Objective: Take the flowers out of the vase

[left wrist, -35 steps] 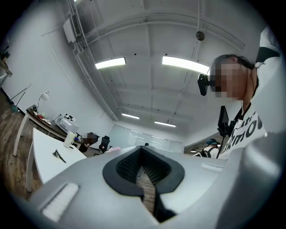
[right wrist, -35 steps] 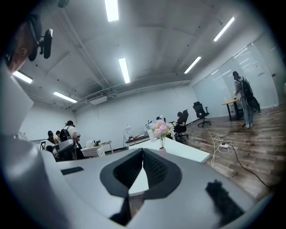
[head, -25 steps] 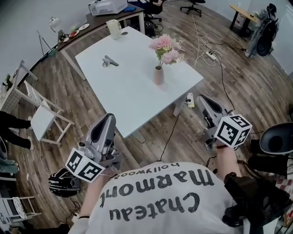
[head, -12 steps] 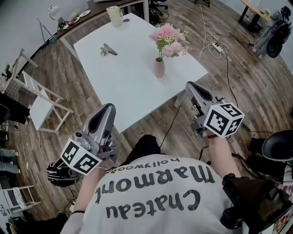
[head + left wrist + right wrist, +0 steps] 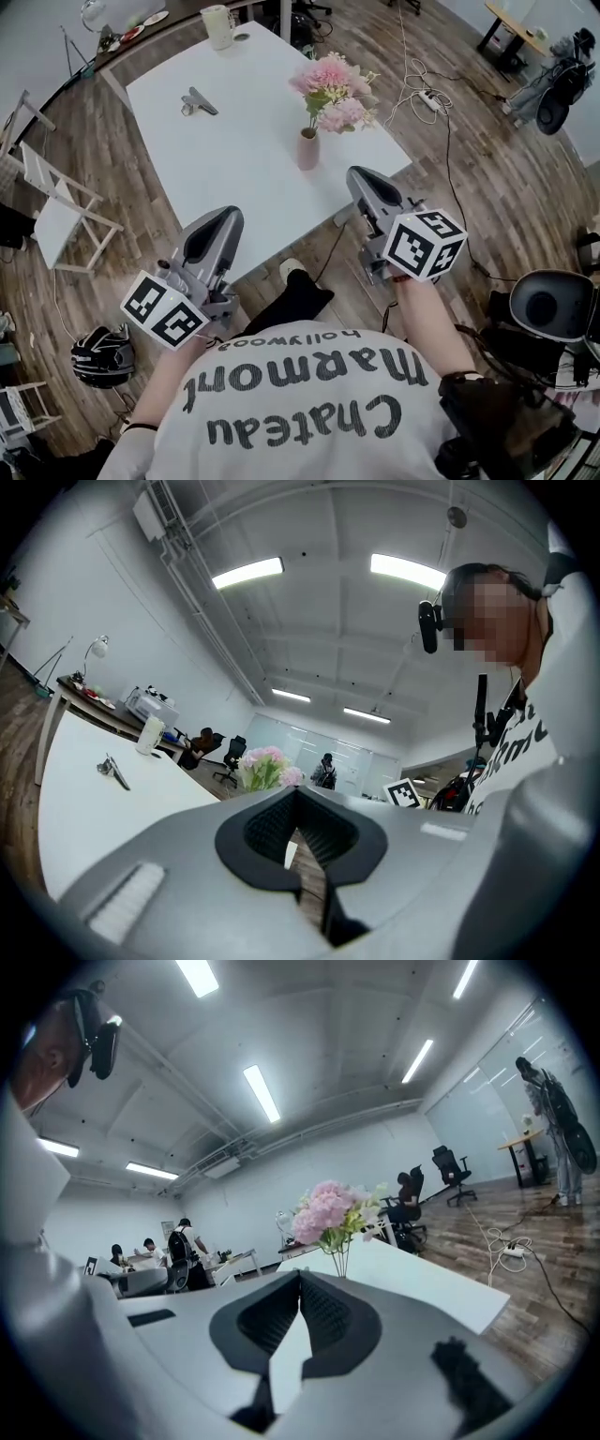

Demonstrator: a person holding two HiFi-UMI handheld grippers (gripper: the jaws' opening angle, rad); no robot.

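Pink flowers (image 5: 330, 89) stand upright in a slim pink vase (image 5: 308, 150) near the right front edge of the white table (image 5: 216, 169). My left gripper (image 5: 225, 217) hovers at the table's front edge, left of the vase, shut and empty. To the right of the table's front corner my right gripper (image 5: 361, 178) is held level, also shut and empty, a short way before the vase. In the left gripper view, the flowers (image 5: 264, 766) show just above the left gripper (image 5: 298, 799). The right gripper (image 5: 300, 1279) faces the flowers (image 5: 328, 1208); its body hides the vase.
A metal clip (image 5: 199, 101) lies on the table's far left, a white jug (image 5: 217, 25) at its back edge. A white folding chair (image 5: 52, 211) and a helmet (image 5: 101, 356) are at the left, cables with a power strip (image 5: 427, 94) on the floor at the right.
Both grippers have moved forward toward the table and a little down. The table and vase now appear closer in the head view. Both stay shut.
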